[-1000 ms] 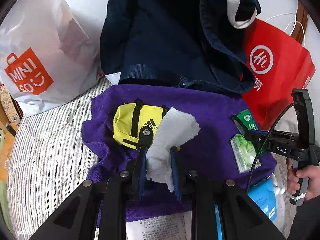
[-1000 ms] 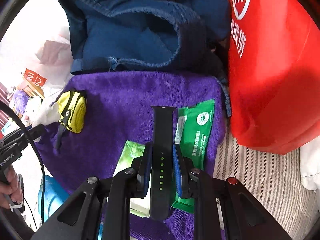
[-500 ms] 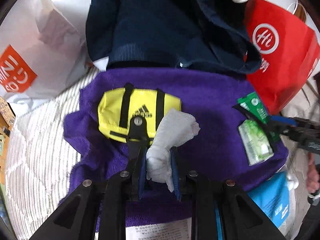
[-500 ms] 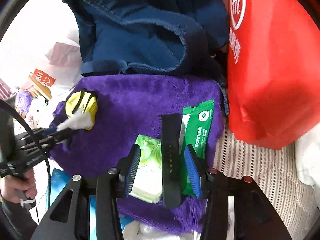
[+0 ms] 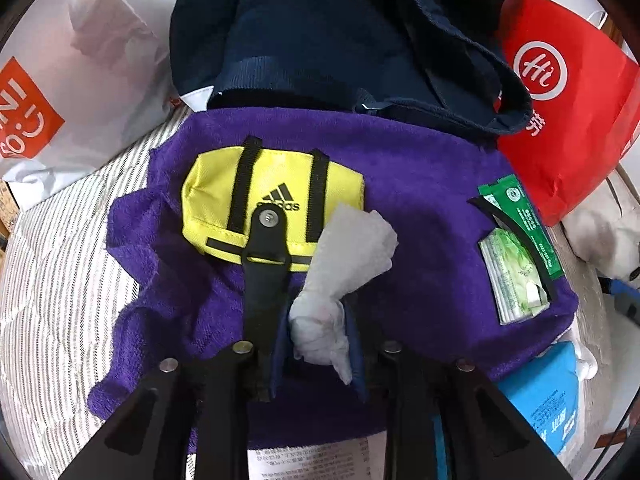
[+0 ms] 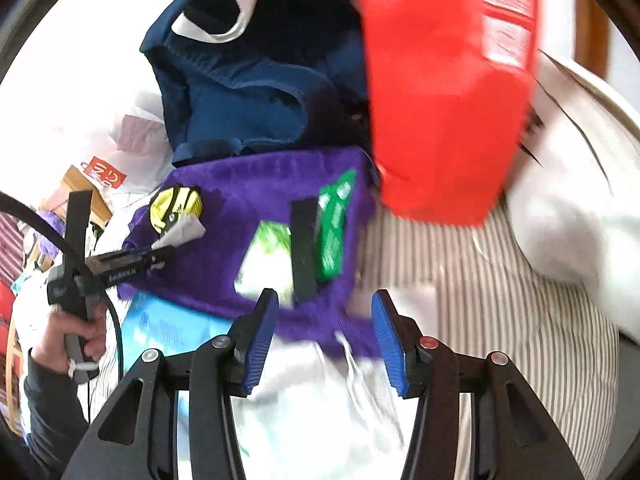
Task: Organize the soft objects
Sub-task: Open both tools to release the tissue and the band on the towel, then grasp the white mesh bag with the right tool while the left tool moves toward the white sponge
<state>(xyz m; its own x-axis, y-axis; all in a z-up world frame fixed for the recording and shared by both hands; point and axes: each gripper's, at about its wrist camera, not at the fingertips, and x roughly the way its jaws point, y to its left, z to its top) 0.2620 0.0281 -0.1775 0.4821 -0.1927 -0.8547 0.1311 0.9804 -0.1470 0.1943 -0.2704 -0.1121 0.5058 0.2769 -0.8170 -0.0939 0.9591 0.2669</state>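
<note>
Striped bedding (image 5: 60, 280) carries a purple towel (image 5: 420, 208) laid with soft things.
Left tool (image 5: 316, 344), jaws just easing apart, has a crumpled white tissue (image 5: 344, 264) between its pads beside the yellow pouch (image 5: 276, 192). Right tool (image 6: 324, 336), just opening, stands wide and empty; the black strap (image 6: 304, 248) lies on the towel's right side.

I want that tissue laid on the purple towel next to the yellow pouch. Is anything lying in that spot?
No. The white tissue sits between the left gripper's just-loosening jaws, over bare purple towel right of the yellow pouch.
</note>
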